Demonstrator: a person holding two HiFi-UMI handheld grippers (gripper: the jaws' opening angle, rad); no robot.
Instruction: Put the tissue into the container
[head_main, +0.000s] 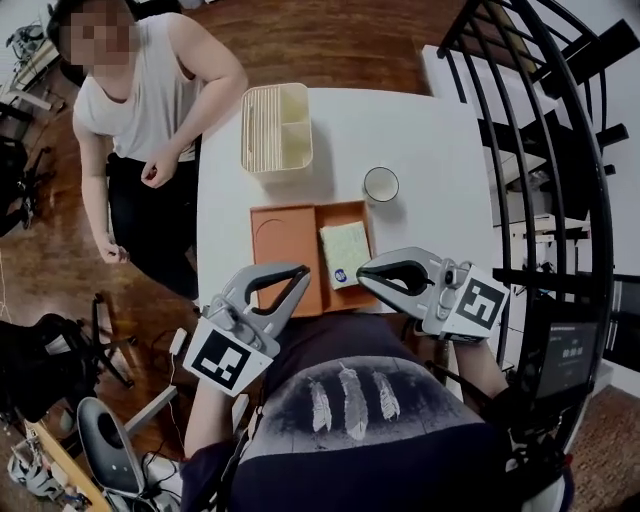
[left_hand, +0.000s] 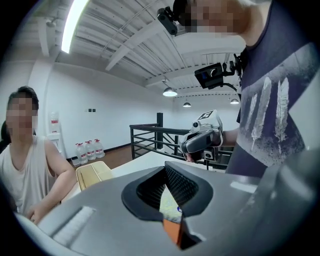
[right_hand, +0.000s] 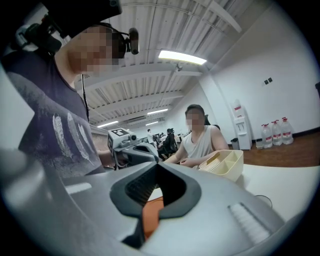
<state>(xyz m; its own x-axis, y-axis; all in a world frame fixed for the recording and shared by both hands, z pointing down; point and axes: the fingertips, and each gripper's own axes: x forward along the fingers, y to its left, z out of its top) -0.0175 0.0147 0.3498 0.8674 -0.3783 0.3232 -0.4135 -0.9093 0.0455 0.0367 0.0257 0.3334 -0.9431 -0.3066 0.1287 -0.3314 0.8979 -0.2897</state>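
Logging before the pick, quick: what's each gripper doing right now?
Left gripper: closed, holding nothing.
Right gripper: closed, holding nothing.

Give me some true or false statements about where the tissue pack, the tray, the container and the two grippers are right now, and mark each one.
1. The tissue pack lies in the orange tray. True.
2. The tissue pack is already inside the container. False: the container stands farther back on the table, and the pack is not in it.
3. The left gripper is clamped on the tissue pack. False: its jaws are together with nothing between them, held above the near edge of the tray.
4. In the head view, a round cup stands on the table to the right of the container. True.
5. The right gripper has its jaws together and holds nothing. True.
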